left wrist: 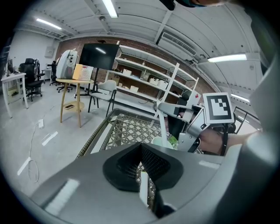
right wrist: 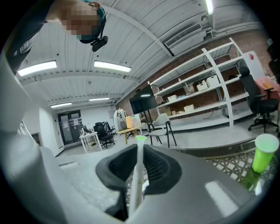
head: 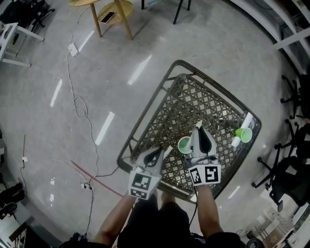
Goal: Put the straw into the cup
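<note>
A pale green cup stands upright on the lattice table, close to the near edge. My right gripper hovers just right of it, shut on a white straw with a green tip. In the left gripper view that straw hangs nearly upright from the right gripper, its lower end at the cup; I cannot tell whether it is inside. My left gripper rests left of the cup, jaws closed on a thin white paper strip.
A second green cup stands at the table's right edge beside a white wrapped bundle. Cables trail across the floor on the left. A wooden stool is far behind, and office chairs stand at the right.
</note>
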Available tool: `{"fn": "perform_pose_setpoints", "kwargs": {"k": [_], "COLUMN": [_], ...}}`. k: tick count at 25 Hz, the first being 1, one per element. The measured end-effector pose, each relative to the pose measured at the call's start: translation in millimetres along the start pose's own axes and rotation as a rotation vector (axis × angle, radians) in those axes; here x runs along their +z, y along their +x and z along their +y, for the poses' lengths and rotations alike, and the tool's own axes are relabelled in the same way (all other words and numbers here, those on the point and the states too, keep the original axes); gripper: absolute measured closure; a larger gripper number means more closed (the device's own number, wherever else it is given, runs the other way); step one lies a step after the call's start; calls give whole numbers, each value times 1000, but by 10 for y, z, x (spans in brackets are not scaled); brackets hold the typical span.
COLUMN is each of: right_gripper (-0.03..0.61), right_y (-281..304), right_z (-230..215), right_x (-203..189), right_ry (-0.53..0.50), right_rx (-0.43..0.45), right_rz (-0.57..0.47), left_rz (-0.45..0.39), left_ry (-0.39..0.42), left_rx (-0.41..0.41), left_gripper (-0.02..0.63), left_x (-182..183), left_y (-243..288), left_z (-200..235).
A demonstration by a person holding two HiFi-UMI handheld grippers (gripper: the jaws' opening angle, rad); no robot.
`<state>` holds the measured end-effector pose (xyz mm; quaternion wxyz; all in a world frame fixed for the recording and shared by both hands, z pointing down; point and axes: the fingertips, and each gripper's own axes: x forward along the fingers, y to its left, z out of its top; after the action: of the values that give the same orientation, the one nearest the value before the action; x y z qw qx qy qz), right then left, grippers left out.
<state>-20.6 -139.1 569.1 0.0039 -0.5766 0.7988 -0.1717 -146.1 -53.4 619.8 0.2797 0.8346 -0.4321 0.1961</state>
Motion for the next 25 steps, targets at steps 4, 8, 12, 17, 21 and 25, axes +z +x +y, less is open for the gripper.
{"fn": "perform_pose_setpoints", "kwargs": {"k": [4, 8, 12, 17, 21, 25], "right_gripper": [534, 534, 534, 534, 532, 522], "right_y": [-30, -62, -90, -126, -161, -181], "right_z": [1, 20, 27, 46, 61, 83], "right_x": [-60, -86, -129, -185, -201, -212], "right_ry": [-6, -18, -28, -43, -47, -53], "right_rx": [5, 10, 15, 17, 17, 21], "right_rz": [10, 21, 40, 62, 67, 75], "left_rz": [-1, 1, 3, -2, -6, -11], "left_ry": [-1, 3, 0, 2, 2, 6], "left_rx": [-4, -5, -3, 0, 0, -2], "left_gripper": [607, 607, 607, 607, 607, 607], "left_x": [-35, -52, -67, -45, -34, -16], "left_y": [4, -20, -37, -67, -95, -119], "left_z": [-32, -52, -70, -70, -70, -76]}}
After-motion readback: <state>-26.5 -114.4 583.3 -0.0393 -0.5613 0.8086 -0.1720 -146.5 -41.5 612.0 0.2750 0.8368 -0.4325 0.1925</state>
